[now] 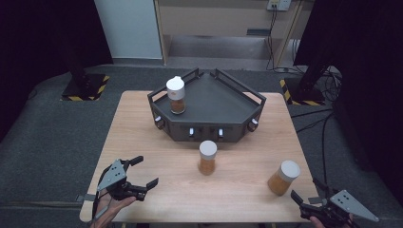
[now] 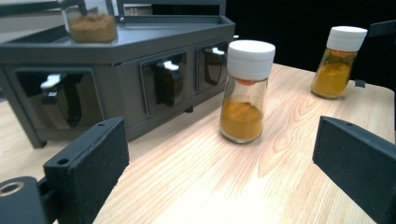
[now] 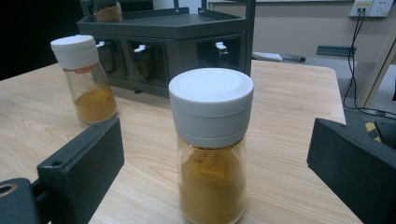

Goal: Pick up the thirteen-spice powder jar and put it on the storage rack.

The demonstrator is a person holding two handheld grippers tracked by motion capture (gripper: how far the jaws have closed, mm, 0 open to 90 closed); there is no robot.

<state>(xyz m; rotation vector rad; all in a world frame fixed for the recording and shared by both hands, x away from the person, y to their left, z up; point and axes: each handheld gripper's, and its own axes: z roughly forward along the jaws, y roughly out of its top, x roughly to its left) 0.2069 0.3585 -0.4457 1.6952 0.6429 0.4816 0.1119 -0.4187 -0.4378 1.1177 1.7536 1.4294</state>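
A light wooden table point(image 1: 142, 142) carries a dark grey angular rack point(image 1: 209, 107) at its far centre, with 1 white-capped spice jar point(image 1: 176, 95) standing on the rack's left side. 2 more jars of orange powder stand on the tabletop: 1 point(image 1: 207, 157) just near of the rack, another point(image 1: 283, 177) toward the near right. The left gripper point(image 1: 145, 173) at the near left corner and the right gripper point(image 1: 308, 189) at the near right corner both hold their jaws spread wide, gripping nothing.
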